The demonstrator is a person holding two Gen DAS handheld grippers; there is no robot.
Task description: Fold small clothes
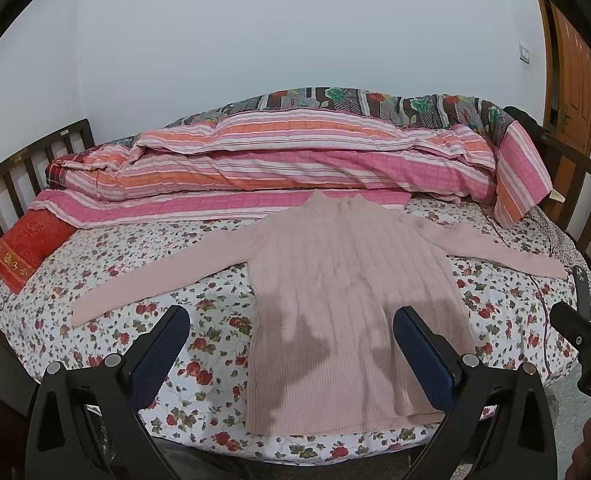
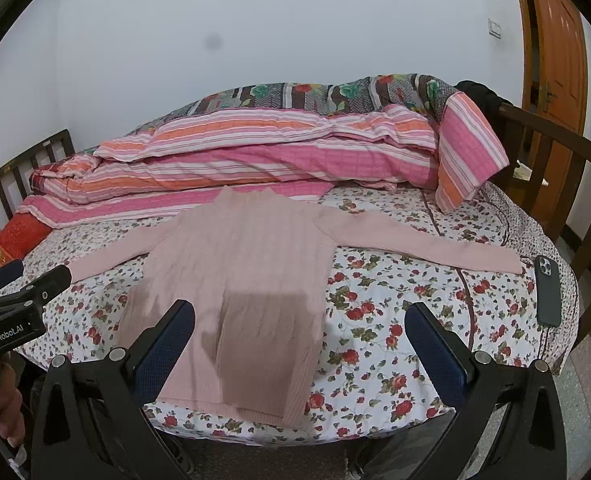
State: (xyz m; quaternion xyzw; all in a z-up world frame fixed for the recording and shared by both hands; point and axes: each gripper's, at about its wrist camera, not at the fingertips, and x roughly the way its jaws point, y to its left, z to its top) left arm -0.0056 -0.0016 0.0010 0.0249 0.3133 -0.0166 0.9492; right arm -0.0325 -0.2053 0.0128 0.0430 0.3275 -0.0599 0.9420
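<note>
A pale pink ribbed sweater (image 1: 335, 304) lies flat and face up on the flowered bedsheet (image 1: 199, 320), both sleeves spread out sideways, collar toward the far quilts. It also shows in the right wrist view (image 2: 247, 280). My left gripper (image 1: 291, 316) is open and empty, hovering above the sweater's lower hem near the bed's front edge. My right gripper (image 2: 299, 312) is open and empty, above the hem's right side. Each gripper shows at the edge of the other's view: the right one (image 1: 583, 332) and the left one (image 2: 19, 300).
Striped pink and orange quilts (image 1: 295, 160) are piled along the far side of the bed. A red pillow (image 1: 27, 248) lies at the left. A dark phone (image 2: 548, 292) lies on the sheet at the right edge. Wooden bed rails (image 2: 555, 152) and an orange door (image 2: 555, 60) stand to the right.
</note>
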